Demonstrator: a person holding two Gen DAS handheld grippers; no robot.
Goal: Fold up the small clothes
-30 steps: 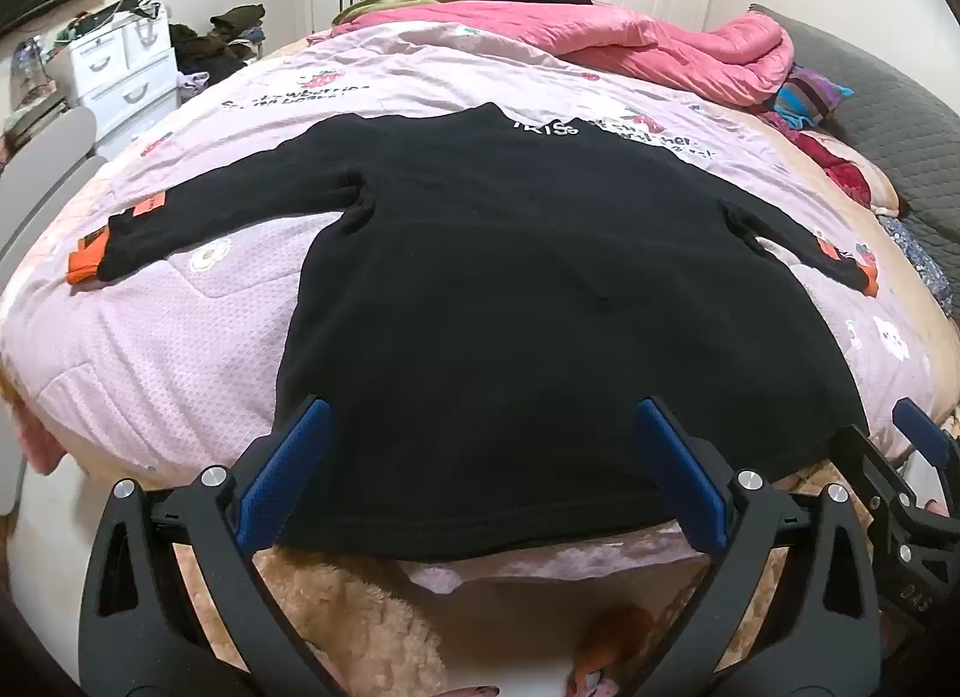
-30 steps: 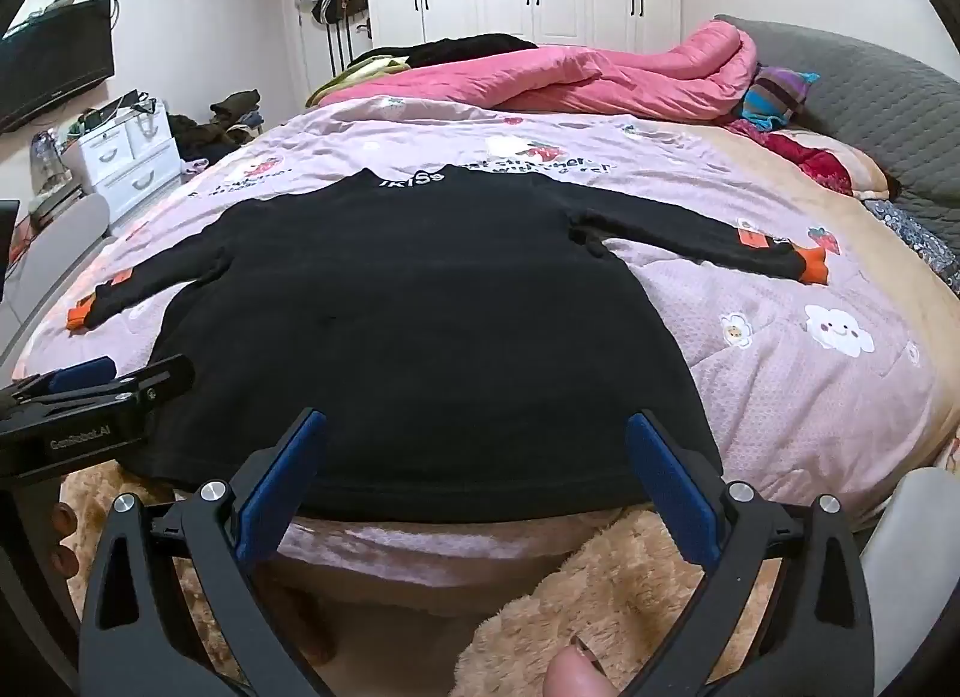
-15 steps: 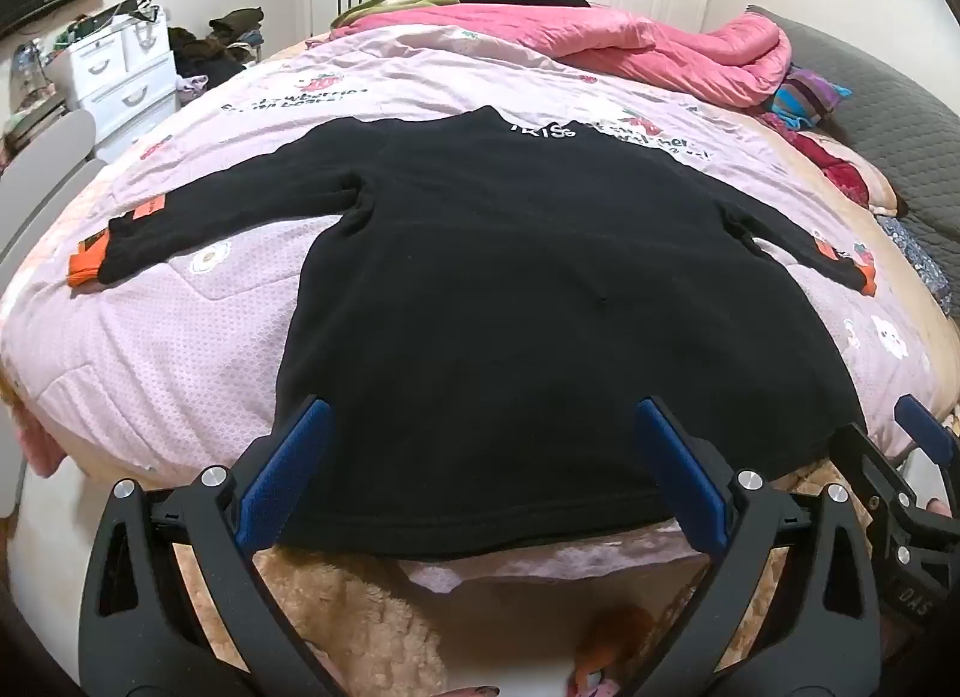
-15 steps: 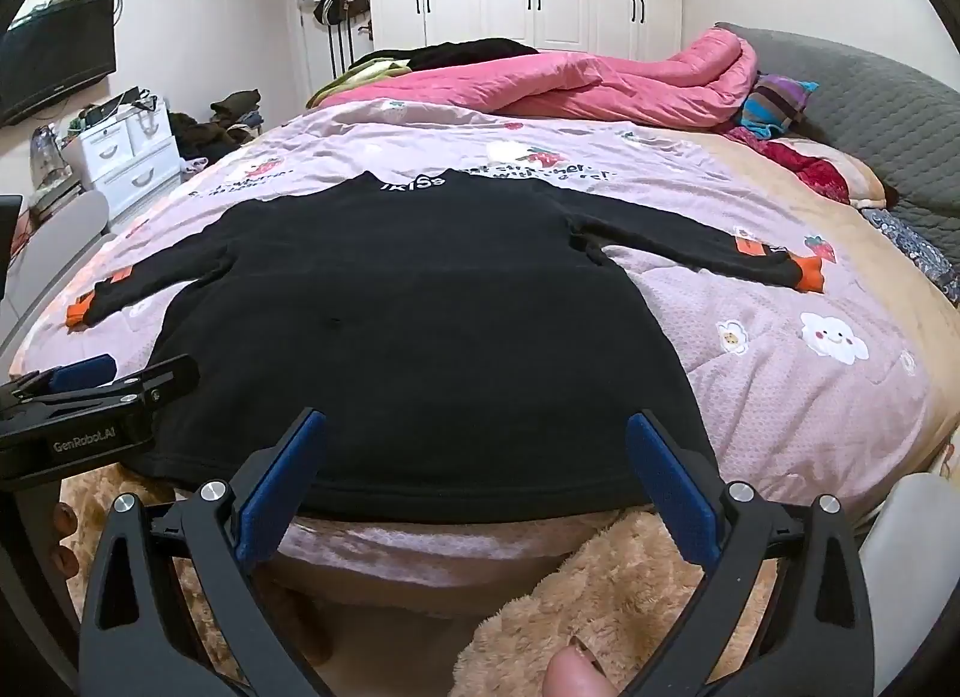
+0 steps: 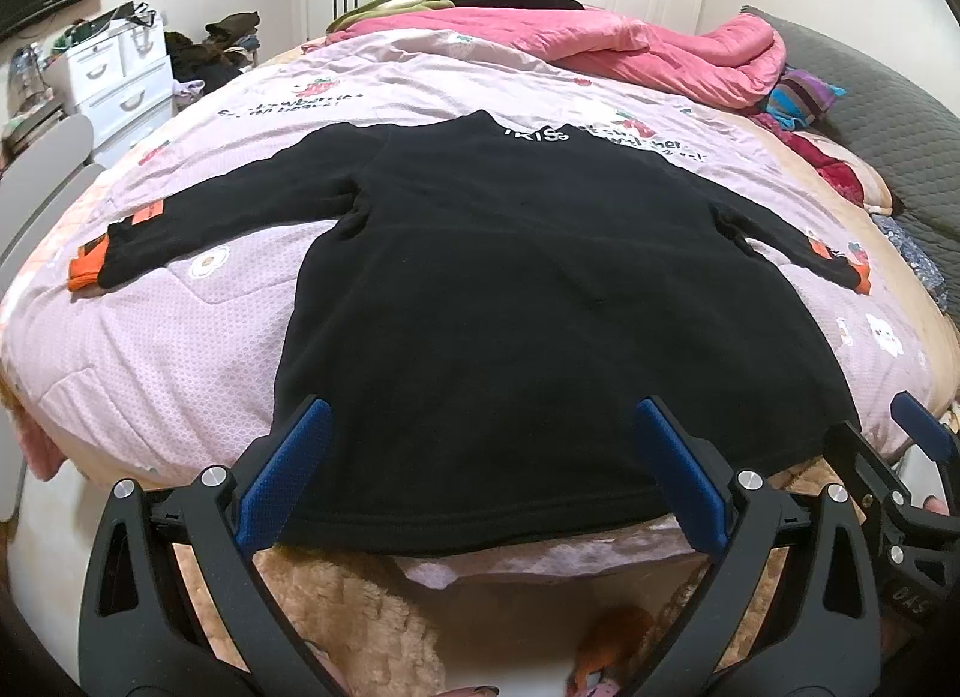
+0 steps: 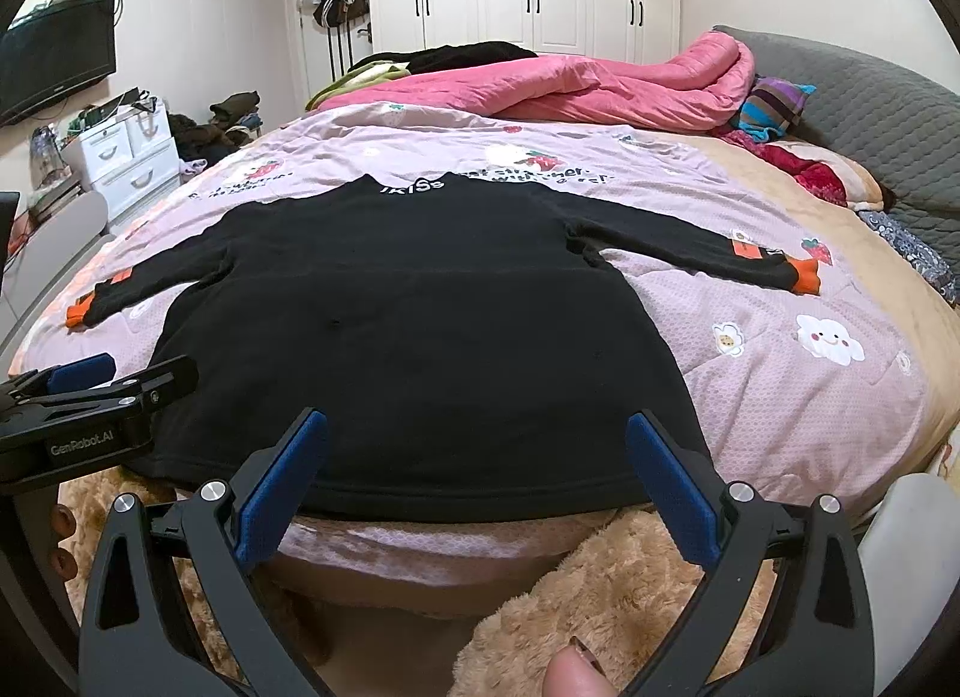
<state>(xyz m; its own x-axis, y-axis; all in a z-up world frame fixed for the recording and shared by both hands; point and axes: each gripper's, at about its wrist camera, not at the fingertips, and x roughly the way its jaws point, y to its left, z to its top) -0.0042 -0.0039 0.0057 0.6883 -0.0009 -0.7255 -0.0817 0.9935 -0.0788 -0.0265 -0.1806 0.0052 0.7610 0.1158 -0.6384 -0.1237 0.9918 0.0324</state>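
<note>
A: Any readable text?
B: White lettering on the black sweater [image 5: 540,301] collar, looks like "IKISS". The quilt [image 5: 150,349] print reads partly "strawberries", the rest is too distorted. The left gripper [image 6: 90,391] body is marked "GenRobot.AI" in the right wrist view.
A: Sweater pose?
B: Flat on the quilt, on the bed. Long axis runs hem to collar, collar pointing away from both cameras toward the pink duvet [image 6: 570,91]. Sleeves are spread out sideways, orange cuffs [image 6: 807,280] at the ends. Hem sits at the near bed edge.
A: Grippers?
B: Left gripper [image 5: 477,457] is spread wide, empty, hovering just short of the hem. Right gripper [image 6: 477,460] is the same: fingers apart, nothing between them.
</note>
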